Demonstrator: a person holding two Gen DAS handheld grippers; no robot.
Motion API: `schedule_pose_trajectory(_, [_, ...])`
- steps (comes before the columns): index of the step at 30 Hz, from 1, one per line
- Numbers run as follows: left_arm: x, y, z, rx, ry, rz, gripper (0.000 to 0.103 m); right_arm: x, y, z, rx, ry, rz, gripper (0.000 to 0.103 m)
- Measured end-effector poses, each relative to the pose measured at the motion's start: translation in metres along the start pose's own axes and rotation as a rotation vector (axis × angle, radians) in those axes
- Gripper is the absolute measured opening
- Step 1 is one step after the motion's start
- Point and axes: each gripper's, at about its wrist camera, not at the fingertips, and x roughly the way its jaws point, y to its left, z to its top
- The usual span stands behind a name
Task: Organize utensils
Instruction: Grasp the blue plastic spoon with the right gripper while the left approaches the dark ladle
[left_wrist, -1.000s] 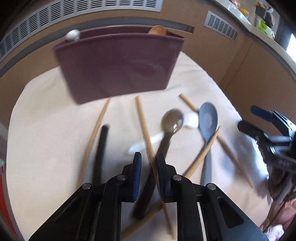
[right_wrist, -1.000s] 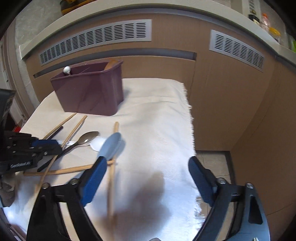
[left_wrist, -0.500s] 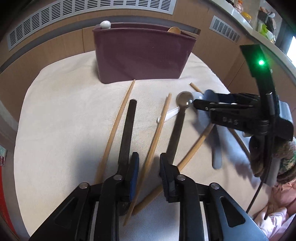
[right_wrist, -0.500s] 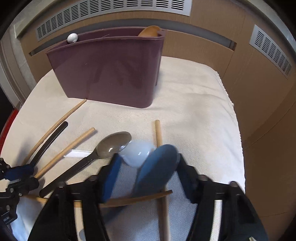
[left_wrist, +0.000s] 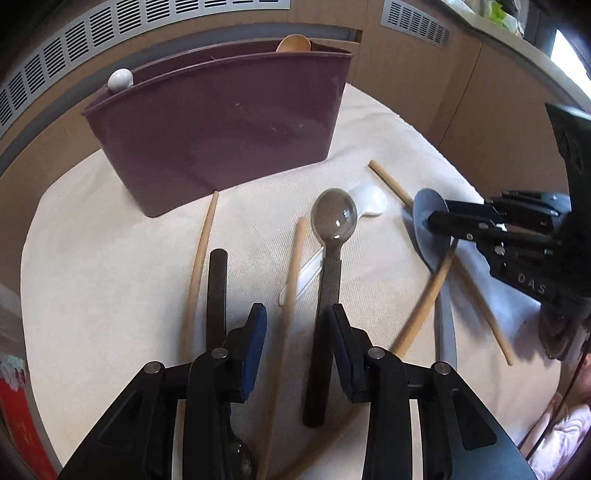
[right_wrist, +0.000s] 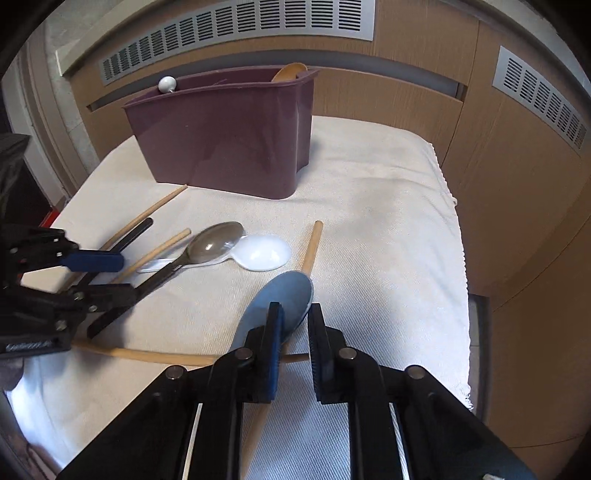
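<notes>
In the left wrist view my left gripper (left_wrist: 297, 332) hovers low over the cloth, its jaws opening. A wooden chopstick (left_wrist: 291, 288) lies between the pads untouched, and the black handle of a metal spoon (left_wrist: 334, 218) runs by the right pad. My right gripper (right_wrist: 295, 321) is closing, its pads on the bowl of a blue-grey spoon (right_wrist: 284, 291), which stands tilted on edge. From the left wrist that spoon (left_wrist: 423, 229) shows pinched in the right gripper (left_wrist: 434, 221). A white spoon (right_wrist: 262, 251) lies under the metal spoon (right_wrist: 214, 243). The purple caddy (left_wrist: 221, 140) stands behind.
Other chopsticks (left_wrist: 201, 258) (left_wrist: 424, 306) and a black-handled utensil (left_wrist: 216, 288) lie scattered on the white cloth (right_wrist: 369, 184). The caddy holds a wooden spoon (left_wrist: 293, 42) and a white-knobbed piece (left_wrist: 120, 79). Vented wooden cabinets stand behind; the cloth's edge drops off at the right.
The right gripper came down over the blue-grey spoon and narrowed from wide open onto its bowl, tipping it up. The left gripper's jaws widened around the chopstick.
</notes>
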Motion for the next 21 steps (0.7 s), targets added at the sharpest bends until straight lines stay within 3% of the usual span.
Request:
schedule_pose_trajectory(3, [0.003, 0.005, -0.001, -0.035, 0.059, -0.067, 0.036, 0.0, -0.005, -0.001, 0.016, -0.012, 0.005, 0.021])
schedule_pose_trajectory(5, [0.004, -0.002, -0.004, 0.0, 0.058, -0.037, 0.036, -0.002, -0.006, 0.0, 0.028, -0.024, 0.0, 0.029])
schedule_pose_trajectory(10, [-0.002, -0.001, -0.011, -0.012, 0.033, 0.021, 0.012, -0.012, -0.008, -0.001, 0.056, -0.047, -0.021, 0.055])
schedule_pose_trajectory(14, [-0.018, 0.016, -0.021, -0.114, -0.054, 0.033, 0.011, -0.016, -0.007, -0.001, 0.07, -0.04, -0.027, 0.06])
schedule_pose_trajectory(21, [-0.051, 0.041, -0.045, -0.303, -0.217, 0.037, 0.01, 0.011, 0.014, 0.007, 0.092, 0.059, -0.067, 0.062])
